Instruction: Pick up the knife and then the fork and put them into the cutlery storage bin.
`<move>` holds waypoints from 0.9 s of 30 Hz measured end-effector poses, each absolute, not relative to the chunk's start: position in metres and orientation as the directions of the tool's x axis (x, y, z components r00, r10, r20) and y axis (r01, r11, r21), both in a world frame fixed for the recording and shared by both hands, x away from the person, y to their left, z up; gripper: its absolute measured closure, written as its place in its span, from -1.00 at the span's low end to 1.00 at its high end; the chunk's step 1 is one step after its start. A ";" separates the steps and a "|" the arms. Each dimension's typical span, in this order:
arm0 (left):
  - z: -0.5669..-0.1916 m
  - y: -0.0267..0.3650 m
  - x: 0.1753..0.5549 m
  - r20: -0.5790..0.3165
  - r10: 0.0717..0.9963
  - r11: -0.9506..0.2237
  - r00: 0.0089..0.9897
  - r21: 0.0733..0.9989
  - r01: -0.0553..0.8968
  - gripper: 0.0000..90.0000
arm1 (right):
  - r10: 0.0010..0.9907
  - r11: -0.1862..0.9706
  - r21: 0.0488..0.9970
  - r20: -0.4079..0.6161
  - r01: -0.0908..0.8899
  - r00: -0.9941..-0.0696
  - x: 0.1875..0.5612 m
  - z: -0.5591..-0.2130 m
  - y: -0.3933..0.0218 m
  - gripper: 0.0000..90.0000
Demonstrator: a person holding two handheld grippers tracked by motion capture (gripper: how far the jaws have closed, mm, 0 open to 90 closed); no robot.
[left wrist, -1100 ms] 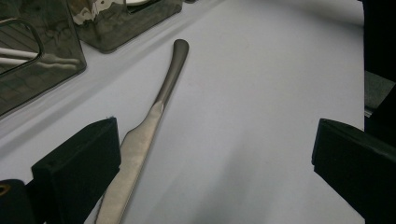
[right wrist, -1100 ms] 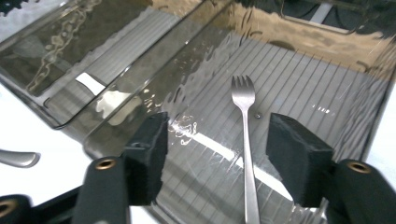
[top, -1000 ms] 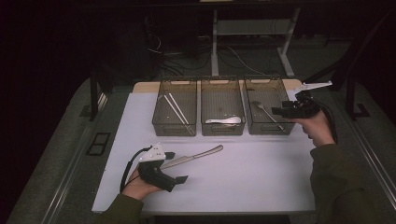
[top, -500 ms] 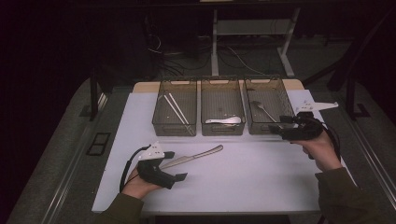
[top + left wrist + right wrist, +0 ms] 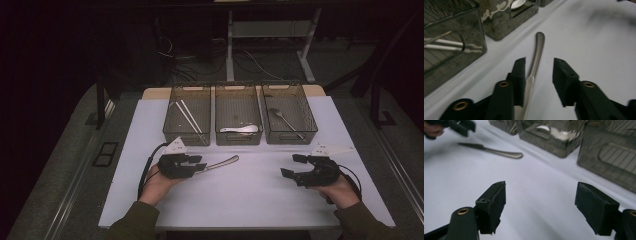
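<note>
Left claw (image 5: 537, 72) open astride the knife (image 5: 535, 57); right claw (image 5: 540, 207) open, empty. Stiff, slick steel: likely best gripped mid-handle.

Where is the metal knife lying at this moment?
The knife lies on the white table, left of centre in the high view, before the bins, between the open jaws of the left gripper.

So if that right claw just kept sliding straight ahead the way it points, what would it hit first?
Mostly bare white table at first. The right claw stands open and empty, aimed across the table. Farther along that line lies the knife, or perhaps the middle bin; depth is hard to judge here.
</note>
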State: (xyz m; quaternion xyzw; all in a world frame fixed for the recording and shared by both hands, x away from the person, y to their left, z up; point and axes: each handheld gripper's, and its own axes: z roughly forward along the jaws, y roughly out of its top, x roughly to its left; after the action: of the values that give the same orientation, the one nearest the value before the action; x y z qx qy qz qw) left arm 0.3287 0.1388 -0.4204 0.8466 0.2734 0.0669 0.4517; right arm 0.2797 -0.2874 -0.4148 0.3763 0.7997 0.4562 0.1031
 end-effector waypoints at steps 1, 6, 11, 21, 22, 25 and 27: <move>-0.421 0.135 0.333 -0.142 0.521 -0.445 0.842 0.796 0.410 0.56 | 0.696 0.308 0.806 0.172 0.506 -0.697 0.278 -0.416 -0.287 -0.48; -0.428 0.115 0.355 -0.143 0.501 -0.495 0.853 0.761 0.419 0.96 | 0.696 0.299 0.800 0.189 0.520 -0.692 0.273 -0.421 -0.289 -0.48; -0.437 0.095 0.370 -0.109 0.488 -0.561 0.866 0.721 0.407 0.97 | 0.699 0.297 0.800 0.189 0.521 -0.690 0.274 -0.422 -0.288 -0.48; -0.447 0.074 0.377 -0.100 0.459 -0.615 0.883 0.681 0.398 0.97 | 0.691 0.308 0.799 0.186 0.517 -0.699 0.274 -0.423 -0.288 -0.48; -0.447 0.073 0.376 -0.107 0.452 -0.617 0.886 0.679 0.397 0.97 | 0.691 0.309 0.798 0.186 0.517 -0.699 0.274 -0.423 -0.287 -0.48; -0.446 0.072 0.374 -0.111 0.418 -0.638 0.902 0.670 0.379 0.97 | 0.688 0.313 0.798 0.184 0.516 -0.702 0.274 -0.423 -0.287 -0.48; -0.446 0.070 0.371 -0.125 0.401 -0.640 0.908 0.671 0.375 0.97 | 0.689 0.309 0.799 0.185 0.516 -0.700 0.274 -0.423 -0.287 -0.48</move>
State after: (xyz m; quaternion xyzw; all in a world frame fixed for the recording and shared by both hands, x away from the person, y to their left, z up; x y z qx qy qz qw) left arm 0.3714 0.0696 -0.4460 0.9053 0.2141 0.0176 0.3664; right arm 0.2738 -0.2867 -0.4226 0.3751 0.8033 0.4525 0.0959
